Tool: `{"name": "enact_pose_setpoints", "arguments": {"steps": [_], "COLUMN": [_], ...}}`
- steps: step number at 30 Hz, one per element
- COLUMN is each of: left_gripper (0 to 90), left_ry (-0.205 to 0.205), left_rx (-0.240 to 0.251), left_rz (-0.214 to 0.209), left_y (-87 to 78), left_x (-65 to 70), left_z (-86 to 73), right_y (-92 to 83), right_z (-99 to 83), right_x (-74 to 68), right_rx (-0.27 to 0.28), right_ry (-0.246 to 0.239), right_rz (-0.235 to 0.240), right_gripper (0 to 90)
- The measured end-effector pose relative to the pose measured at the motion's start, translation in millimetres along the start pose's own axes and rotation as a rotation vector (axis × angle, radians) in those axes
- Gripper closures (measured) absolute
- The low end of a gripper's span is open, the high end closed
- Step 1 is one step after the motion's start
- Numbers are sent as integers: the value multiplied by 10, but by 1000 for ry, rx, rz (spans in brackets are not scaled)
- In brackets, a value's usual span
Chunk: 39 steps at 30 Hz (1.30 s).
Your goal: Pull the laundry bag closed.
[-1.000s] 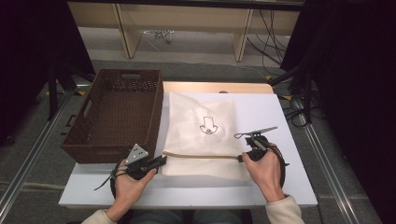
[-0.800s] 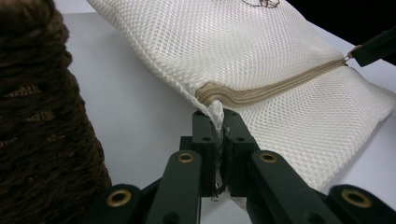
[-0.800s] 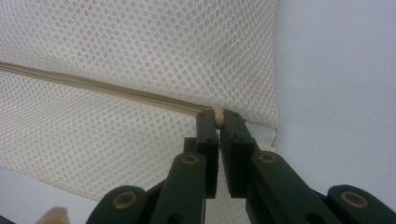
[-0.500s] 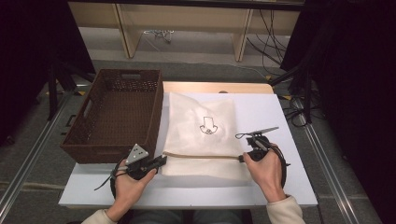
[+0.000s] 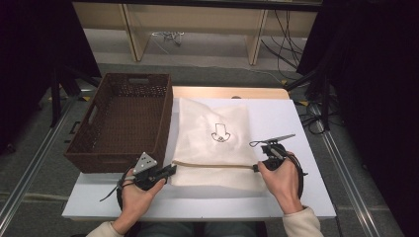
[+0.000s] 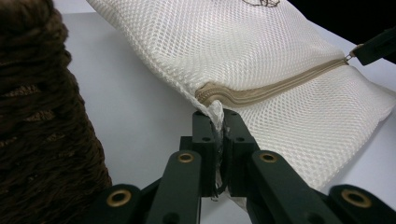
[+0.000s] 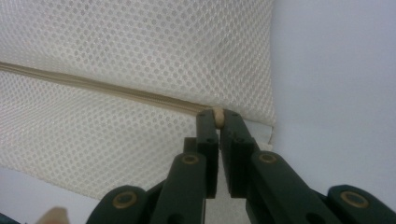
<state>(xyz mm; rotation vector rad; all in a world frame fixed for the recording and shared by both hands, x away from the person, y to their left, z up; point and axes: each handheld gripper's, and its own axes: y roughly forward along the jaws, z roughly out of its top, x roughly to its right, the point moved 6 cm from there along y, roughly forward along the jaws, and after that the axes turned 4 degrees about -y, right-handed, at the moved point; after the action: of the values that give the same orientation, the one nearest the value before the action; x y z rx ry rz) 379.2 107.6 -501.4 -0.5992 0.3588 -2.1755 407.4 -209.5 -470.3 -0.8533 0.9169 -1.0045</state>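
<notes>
Both hands are down at the near edge of the white table [image 5: 296, 123], and the cream mesh laundry bag [image 5: 212, 128] lies flat at its centre, its tan zipper [image 5: 212, 165] running from nine o'clock to three o'clock across the near part. The left tool [image 5: 170, 170] is clenched on the bag's corner fabric at the nine o'clock end of the zipper, mesh bunched between its jaws. The right tool [image 5: 257, 167] is clamped on the zipper pull [image 7: 218, 116] at the three o'clock end, a small tan tab caught right at the jaw tips. The brown wicker basket [image 5: 123, 123] sits just beside the bag at nine o'clock, its wall close to the left tool. Here's the risk as I see it: that tab is held only at the very tips, so a sideways tug could slip it free. If the left grip slackens, I'd expect the mesh to bunch and jam the slider. Pull upward and the whole bag may drag across the table.
</notes>
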Motion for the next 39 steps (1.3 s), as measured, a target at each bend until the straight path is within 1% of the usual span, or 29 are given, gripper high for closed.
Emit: {"name": "enact_pose_setpoints", "arguments": {"steps": [1,4,5,7,9,10,11,12,13,14,15,17,18,23,24,25,27,28,29,30,31,33,37,38,39], "left_gripper": [853,853,853,853,853,852,853,853,852,853,853,853,853,853,852,852,853,852,852,852,852,852,852,852,852], "left_ry": [3,3,3,3,3,0,5,4,2,1,2,2,3,1,3,2,4,3,4,3,2,3,4,4,4], "left_rx": [1,0,0,1,0,-1,0,0,0,2,2,2,2,1,2,2,1,0,0,0,0,-1,-1,-1,-1], "left_rz": [2,1,1,1,1,0,2,1,-2,-3,-2,-2,-2,-1,-3,-3,-1,-2,-1,-2,0,0,-2,-1,-2], "left_y": [-1,0,0,0,1,-1,-1,-1,0,1,1,1,1,2,2,2,1,0,1,2,2,2,1,1,1], "left_x": [0,-1,-1,0,0,-1,-2,-2,-2,-2,-1,-2,-1,0,0,0,-1,-4,-3,-3,-2,-2,-4,-4,-1], "left_z": [1,1,0,0,0,0,1,1,1,1,1,0,0,-1,-1,0,0,-1,-1,-2,-3,-4,-3,-2,-3], "right_y": [0,-9,-10,-10,-5,-17,-20,-7,-5,-15,-16,-12,-12,-6,-4,0,6,9,0,16,8,21,14,35,14], "right_z": [-1,-2,-6,-4,0,-3,-5,5,4,-4,-9,-9,-11,-9,-8,-8,-10,-9,-14,-9,-16,-18,-20,-8,-23], "right_x": [-3,5,13,11,25,20,23,48,51,33,30,37,34,48,57,60,63,75,71,92,79,96,93,129,104], "right_rx": [-1,-1,-6,-2,2,0,-1,16,13,-3,-10,-9,-13,-8,-7,-7,-11,-7,-13,-6,-16,-17,-21,2,-20], "right_ry": [14,10,1,5,-4,12,13,-13,-2,19,20,18,25,18,-1,-4,3,-4,9,-15,10,4,10,-34,9], "right_rz": [0,2,1,4,3,5,6,-4,-7,5,13,9,8,15,19,20,8,0,-2,9,17,14,6,26,25], "right_gripper": [876,876,876,876,876,876,876,876,876,876,876,876,876,876,876,876,876,876,876,876,876,876,876,876,876]}}
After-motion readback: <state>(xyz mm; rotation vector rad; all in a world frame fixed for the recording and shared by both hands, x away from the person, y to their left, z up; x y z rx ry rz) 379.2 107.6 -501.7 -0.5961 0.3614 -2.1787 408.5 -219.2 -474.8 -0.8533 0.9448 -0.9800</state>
